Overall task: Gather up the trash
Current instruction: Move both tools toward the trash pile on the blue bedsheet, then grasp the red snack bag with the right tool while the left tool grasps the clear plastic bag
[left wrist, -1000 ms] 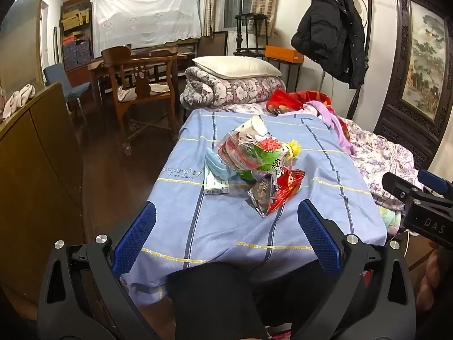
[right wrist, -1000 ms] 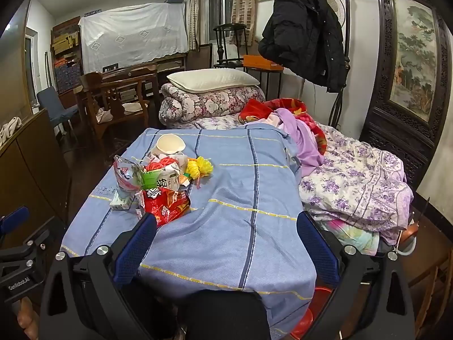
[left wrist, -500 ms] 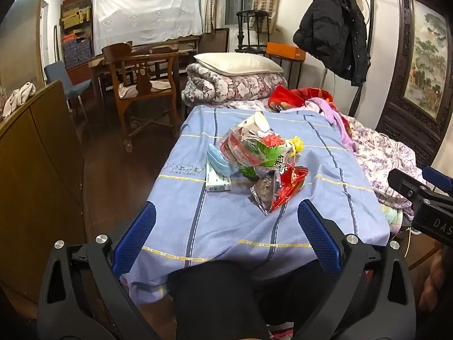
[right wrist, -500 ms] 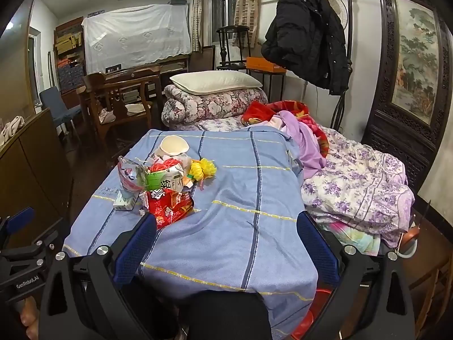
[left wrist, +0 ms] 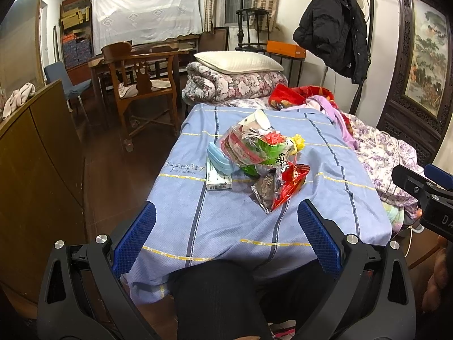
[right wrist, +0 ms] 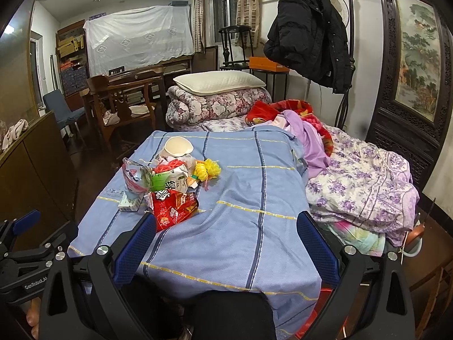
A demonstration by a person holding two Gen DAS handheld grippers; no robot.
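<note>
Was a lived-in home bedroom: bed [right wrist: 226, 198] w/ blue striped sheet near, folded floral quilt [right wrist: 215, 104] & pillow [right wrist: 218, 80] at far end, black coat [right wrist: 308, 31] hung far right, wooden armchair [left wrist: 138, 85] far left, clothes heaped right

Blue yellow-striped sheet [left wrist: 232, 221], red wrapper [left wrist: 291, 182], purple-floral quilt [right wrist: 365, 181] — perhaps lilac

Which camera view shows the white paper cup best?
The right wrist view shows the white paper cup best: its open mouth faces the camera, clear of the wrappers behind which it lies on the blue bedspread. In the left wrist view the cup shows from the side, partly hidden behind the clear plastic bag.
</note>
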